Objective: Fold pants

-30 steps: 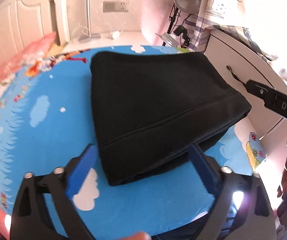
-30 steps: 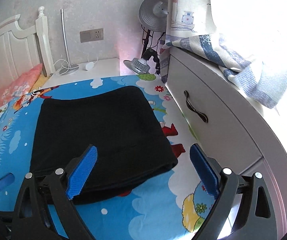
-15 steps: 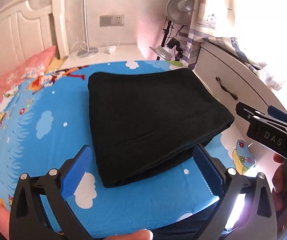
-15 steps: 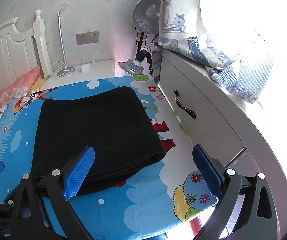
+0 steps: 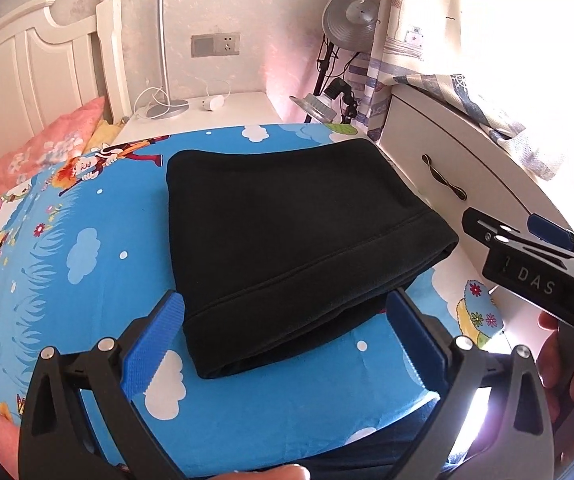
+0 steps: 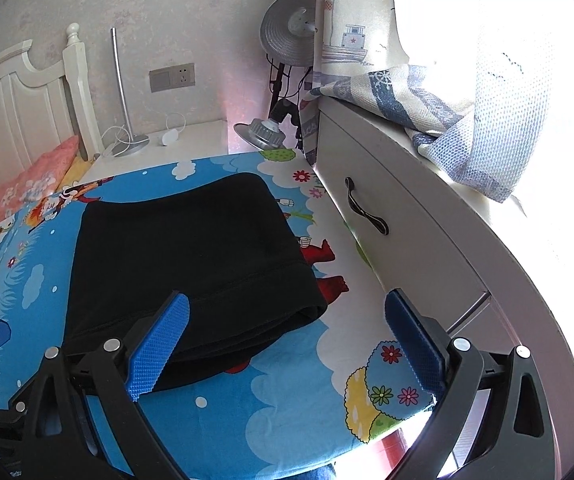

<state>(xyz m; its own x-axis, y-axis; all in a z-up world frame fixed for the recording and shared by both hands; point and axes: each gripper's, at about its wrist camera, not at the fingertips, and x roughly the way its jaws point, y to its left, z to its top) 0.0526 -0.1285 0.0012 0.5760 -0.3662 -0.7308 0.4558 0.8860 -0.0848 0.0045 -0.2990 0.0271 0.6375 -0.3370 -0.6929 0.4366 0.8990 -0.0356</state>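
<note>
The black pants (image 5: 287,236) lie folded into a thick rectangle on the blue cartoon-print bed sheet (image 5: 87,264). They also show in the right wrist view (image 6: 191,256). My left gripper (image 5: 287,340) is open and empty, held above the sheet just short of the pants' near edge. My right gripper (image 6: 287,340) is open and empty, above the sheet's near right corner, beside the pants' right edge. The right gripper's body also shows at the right of the left wrist view (image 5: 535,264).
A white drawer cabinet (image 6: 391,232) stands close along the bed's right side, with a striped cloth (image 6: 447,120) on top. A white nightstand (image 5: 207,112) with a lamp and cables sits beyond the bed. A pink pillow (image 5: 39,148) and white headboard (image 5: 27,80) are at the far left.
Both grippers have pulled back and risen from the pants, still open. The folded pants have not moved.
</note>
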